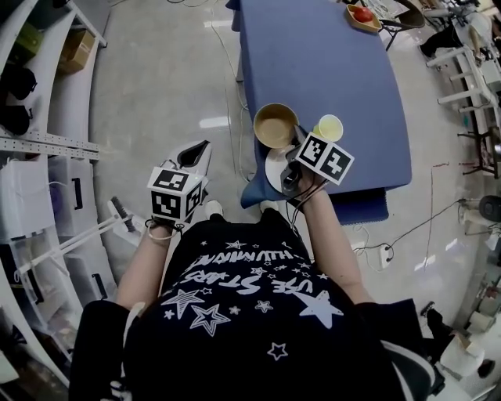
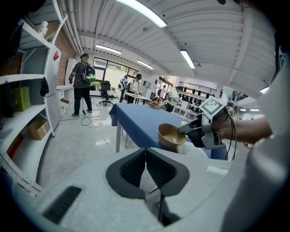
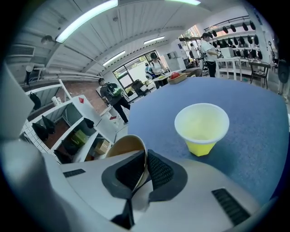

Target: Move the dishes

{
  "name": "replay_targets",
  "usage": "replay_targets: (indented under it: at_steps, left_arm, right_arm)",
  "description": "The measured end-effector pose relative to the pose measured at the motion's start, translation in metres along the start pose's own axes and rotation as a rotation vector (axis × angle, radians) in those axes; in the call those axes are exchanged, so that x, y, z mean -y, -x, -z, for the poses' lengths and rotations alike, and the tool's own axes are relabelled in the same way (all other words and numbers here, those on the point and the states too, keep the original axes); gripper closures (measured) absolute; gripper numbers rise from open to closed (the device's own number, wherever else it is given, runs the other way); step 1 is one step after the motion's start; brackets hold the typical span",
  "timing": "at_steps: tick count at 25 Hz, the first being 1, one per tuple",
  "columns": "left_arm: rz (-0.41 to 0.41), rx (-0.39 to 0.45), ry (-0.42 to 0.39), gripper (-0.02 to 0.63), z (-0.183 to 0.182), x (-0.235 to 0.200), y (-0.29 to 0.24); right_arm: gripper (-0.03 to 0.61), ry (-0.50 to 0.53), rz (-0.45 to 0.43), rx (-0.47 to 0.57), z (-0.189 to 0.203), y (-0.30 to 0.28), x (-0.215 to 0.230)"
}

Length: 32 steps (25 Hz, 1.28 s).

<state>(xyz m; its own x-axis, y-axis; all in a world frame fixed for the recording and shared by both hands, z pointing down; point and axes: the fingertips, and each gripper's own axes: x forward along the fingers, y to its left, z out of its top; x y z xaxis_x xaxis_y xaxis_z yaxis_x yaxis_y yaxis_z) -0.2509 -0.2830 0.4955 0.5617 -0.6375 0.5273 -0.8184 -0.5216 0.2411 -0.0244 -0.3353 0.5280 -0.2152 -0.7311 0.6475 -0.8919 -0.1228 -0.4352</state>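
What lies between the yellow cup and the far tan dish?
Only bare blue table separates the yellow cup from the far tan dish, as the head view shows.

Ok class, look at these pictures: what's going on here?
A person stands at the near end of a blue table with a gripper in each hand. The right gripper is shut on the rim of a tan bowl, holding it up at the table's near edge. A yellow cup stands on the table close by. The left gripper is shut with nothing in it, off to the side over the floor.
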Motion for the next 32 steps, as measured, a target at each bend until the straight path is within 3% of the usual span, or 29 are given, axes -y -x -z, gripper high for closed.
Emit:
replay_targets:
  at_steps: [9,20,32]
  left_arm:
    - [0.005,-0.011,0.007,0.593,0.003,-0.010,-0.005]
    - [0.023,-0.005,-0.003,0.592,-0.003,-0.003,-0.011]
    - [0.031,0.027,0.012,0.592,-0.005,-0.004,0.001]
  right_arm:
    - [0.554,-0.021,0.069,0.015,0.001,-0.009,0.008]
    - [0.454,0.006,0.001,0.002,0.000,-0.005,0.003]
    - [0.459,0.030,0.037,0.025,0.007,0.024,0.008]
